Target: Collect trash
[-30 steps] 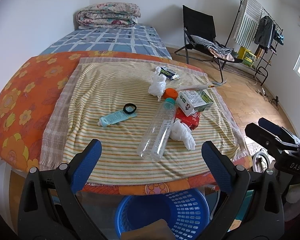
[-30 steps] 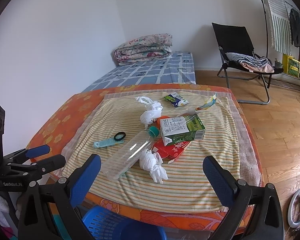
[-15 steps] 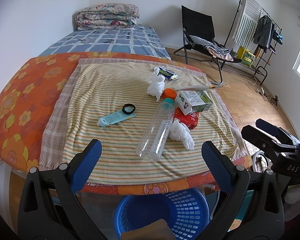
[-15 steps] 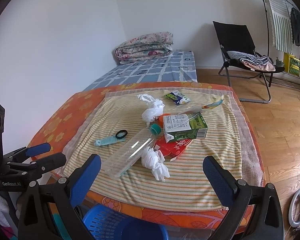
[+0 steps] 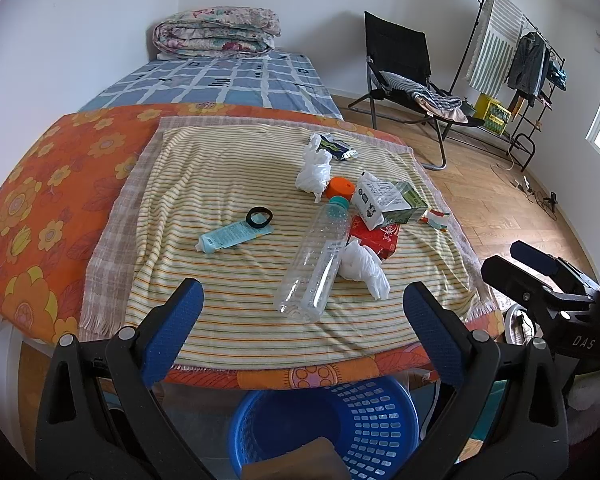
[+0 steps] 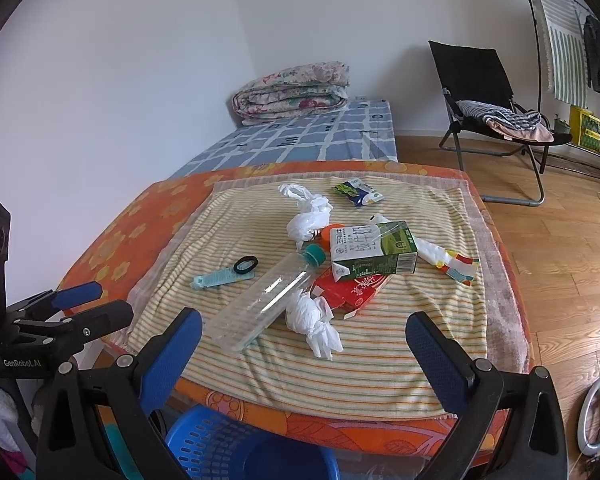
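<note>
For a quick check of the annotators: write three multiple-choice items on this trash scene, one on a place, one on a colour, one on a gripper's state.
1. Where is the blue basket?
A. on the striped cloth
B. on the floor below the bed's near edge
C. on the chair

2. What colour is the clear bottle's cap?
A. teal
B. red
C. black

3. How are the left gripper and the right gripper?
A. both open and empty
B. both shut
C. left holds the bottle

Answers: 1 B, it sits under the bed edge. 2 A, the cap is teal. 3 A, fingers spread, nothing between.
</note>
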Motion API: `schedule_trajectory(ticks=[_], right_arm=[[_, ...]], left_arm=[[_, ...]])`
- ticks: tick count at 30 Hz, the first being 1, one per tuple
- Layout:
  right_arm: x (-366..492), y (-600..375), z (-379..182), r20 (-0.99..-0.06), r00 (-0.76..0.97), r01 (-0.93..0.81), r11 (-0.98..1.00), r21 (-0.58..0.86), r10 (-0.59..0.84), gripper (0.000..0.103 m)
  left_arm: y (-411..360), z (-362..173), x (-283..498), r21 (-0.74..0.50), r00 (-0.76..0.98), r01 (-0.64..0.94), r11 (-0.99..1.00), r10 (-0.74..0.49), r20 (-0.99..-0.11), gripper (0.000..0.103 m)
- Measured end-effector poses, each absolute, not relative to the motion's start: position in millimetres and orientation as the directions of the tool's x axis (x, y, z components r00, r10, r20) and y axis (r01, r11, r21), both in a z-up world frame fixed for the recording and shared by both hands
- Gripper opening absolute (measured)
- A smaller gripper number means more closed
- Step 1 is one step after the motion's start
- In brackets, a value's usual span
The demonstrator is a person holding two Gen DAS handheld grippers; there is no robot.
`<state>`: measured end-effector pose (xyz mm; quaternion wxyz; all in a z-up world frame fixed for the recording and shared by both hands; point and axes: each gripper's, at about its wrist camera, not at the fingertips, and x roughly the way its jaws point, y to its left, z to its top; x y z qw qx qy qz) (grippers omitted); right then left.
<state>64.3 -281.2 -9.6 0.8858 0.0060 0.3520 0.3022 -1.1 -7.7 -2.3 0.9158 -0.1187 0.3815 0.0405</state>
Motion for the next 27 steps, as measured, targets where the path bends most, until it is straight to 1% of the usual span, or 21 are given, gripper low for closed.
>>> schedule_trajectory(ticks=[18,27], right_arm=[[61,-281,-16,-0.627,0.563,-0.536,0.815,0.219,0.538,0.103],[63,-285,-26,-0.647,0.539,-0.542,0.810,0.224,0.540,0.103]], left_arm=[[-9,-4,-3,-0.186,0.701,-0.162,0.969,-0.020,-0.713,0.102],[-2,-21,5,-0.214,0.666,-0.160,0.964,-0.055,-0.744,0.102]])
